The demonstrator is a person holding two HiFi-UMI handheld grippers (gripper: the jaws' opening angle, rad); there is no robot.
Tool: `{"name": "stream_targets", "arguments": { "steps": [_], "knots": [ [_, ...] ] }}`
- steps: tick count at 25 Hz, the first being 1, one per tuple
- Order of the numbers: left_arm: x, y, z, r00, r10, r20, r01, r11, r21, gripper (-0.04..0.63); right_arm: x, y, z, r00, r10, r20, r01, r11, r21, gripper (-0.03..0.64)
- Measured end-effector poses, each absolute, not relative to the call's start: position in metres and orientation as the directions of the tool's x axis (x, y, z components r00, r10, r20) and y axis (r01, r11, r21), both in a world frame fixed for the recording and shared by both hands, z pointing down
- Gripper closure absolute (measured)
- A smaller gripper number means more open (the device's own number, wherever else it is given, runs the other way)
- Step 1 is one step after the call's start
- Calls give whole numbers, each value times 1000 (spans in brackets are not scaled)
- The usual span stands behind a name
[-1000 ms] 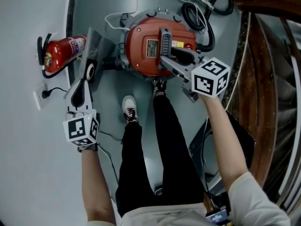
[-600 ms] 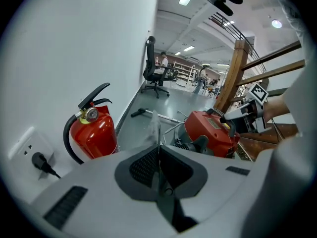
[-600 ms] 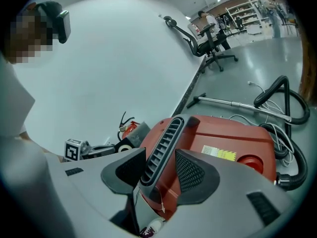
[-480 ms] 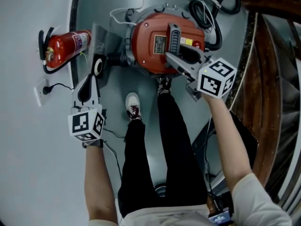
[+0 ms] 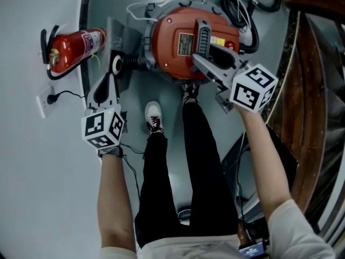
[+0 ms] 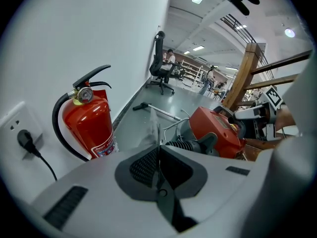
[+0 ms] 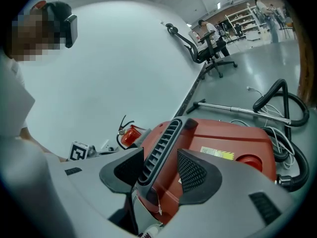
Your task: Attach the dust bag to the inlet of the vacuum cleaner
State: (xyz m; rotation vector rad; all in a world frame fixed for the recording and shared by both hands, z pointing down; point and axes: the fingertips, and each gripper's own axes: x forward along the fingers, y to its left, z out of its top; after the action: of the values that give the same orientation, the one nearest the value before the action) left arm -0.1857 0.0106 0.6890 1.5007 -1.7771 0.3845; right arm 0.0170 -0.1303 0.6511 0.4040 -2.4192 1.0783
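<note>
The left gripper (image 6: 157, 155) pinches the edge of the flat grey dust bag (image 5: 119, 39), which stands just ahead of its tips, beside the round red vacuum cleaner's (image 5: 172, 47) black ribbed inlet (image 5: 135, 65). The right gripper's (image 7: 161, 165) 2 jaws have just been opening and stand spread around the black slotted handle (image 7: 159, 145).

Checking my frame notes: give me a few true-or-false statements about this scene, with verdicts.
1. The left gripper is shut on the dust bag. True.
2. The right gripper is shut tight and empty. False: its jaws have just been opening and stand apart, with the handle of the vacuum between them.
3. In the head view, the fire extinguisher is right of the vacuum. False: it is left of it.
4. A plug sits in the socket. True.
</note>
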Motion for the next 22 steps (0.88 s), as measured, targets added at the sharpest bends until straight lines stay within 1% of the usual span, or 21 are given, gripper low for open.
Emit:
{"name": "stream_targets", "arguments": {
  "steps": [10,16,20,22],
  "knots": [
    [-179,10,695,-5,-714,700,-924,271,270,584,17,-129,651,-851,-72,521,-437,647,-625,408],
    [-173,3,697,27,-725,688,-928,237,286,588,17,-130,649,-849,-112,517,-451,664,-596,408],
    [-172,3,698,29,-727,686,-926,239,292,587,17,-130,649,-849,-111,517,-450,664,-597,408],
    [-168,2,698,60,-733,677,-920,221,322,586,17,-130,649,-849,-108,516,-449,663,-599,408]
  ]
}}
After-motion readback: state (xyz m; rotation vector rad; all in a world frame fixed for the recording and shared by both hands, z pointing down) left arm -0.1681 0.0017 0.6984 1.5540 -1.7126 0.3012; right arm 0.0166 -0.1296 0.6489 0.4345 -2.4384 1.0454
